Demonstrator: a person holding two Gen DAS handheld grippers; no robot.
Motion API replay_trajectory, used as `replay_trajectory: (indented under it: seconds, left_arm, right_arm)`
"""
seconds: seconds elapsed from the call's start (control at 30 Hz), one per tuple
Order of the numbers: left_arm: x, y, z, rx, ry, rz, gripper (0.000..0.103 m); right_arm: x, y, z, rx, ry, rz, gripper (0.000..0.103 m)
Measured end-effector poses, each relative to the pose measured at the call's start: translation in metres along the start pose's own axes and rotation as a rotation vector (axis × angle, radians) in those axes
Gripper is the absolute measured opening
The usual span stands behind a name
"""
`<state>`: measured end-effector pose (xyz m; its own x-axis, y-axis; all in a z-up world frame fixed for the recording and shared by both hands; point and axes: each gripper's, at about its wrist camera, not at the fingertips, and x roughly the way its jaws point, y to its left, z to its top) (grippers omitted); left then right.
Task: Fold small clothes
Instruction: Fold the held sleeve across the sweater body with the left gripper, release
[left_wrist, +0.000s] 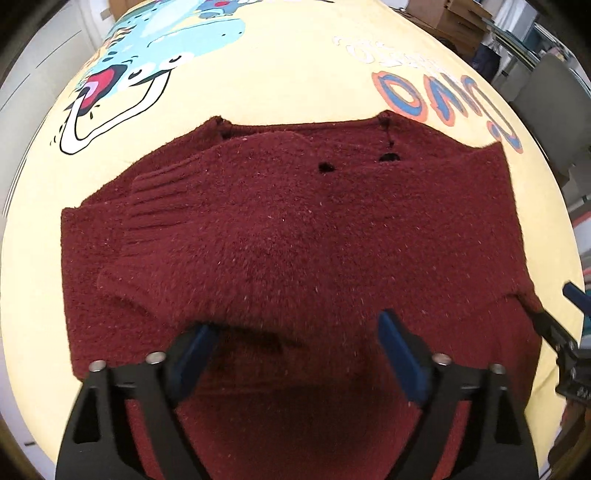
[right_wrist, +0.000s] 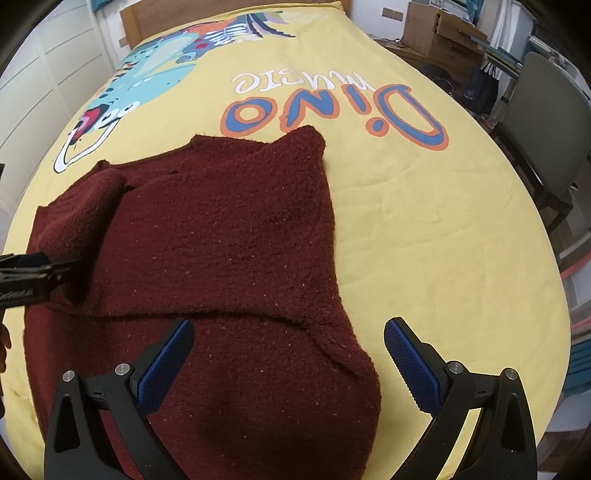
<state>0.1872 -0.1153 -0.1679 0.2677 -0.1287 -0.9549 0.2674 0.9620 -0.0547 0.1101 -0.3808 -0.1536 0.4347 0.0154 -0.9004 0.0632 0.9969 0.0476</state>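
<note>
Sweater (left_wrist: 295, 236) flat on bedspread (right_wrist: 424, 229), both sleeves apparently folded in. Left gripper (left_wrist: 295, 347) wide, empty, above hem; right gripper (right_wrist: 288, 354) wide, empty. Next: pinch the hem corners, fold up towards collar

I am seeing a yellow bedspread (right_wrist: 424, 229) lying over the bed, printed with a blue dinosaur (right_wrist: 147, 74); a grey chair (right_wrist: 546, 122) is standing beside it.
</note>
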Motion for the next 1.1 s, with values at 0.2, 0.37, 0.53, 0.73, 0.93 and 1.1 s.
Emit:
replay_trajectory:
  seconds: [0.2,0.37,0.53,0.73,0.93,1.1]
  left_arm:
    - [-0.019,0.015,-0.013,0.048,-0.02,0.005,0.102]
    - [-0.028,0.05,-0.029,0.04,-0.015,0.053,0.102]
    - [-0.029,0.099,-0.047,-0.013,0.0,0.101,0.102]
    - [-0.004,0.141,-0.066,-0.066,0.011,0.155,0.101]
    - [0.027,0.152,-0.059,-0.108,0.014,0.133,0.091]
    - [0.038,0.149,-0.047,-0.125,0.009,0.077,0.069]
  right_arm:
    - [-0.005,-0.001,-0.001,-0.002,-0.007,0.001,0.103]
    - [-0.004,0.0,-0.003,0.003,0.0,0.003,0.103]
    - [-0.003,0.008,-0.004,-0.01,0.008,0.006,0.102]
    - [0.0,0.02,-0.003,-0.027,0.021,0.005,0.102]
    - [0.007,0.04,-0.004,-0.079,0.057,-0.021,0.102]
    - [0.009,0.06,0.005,-0.12,0.061,-0.04,0.103]
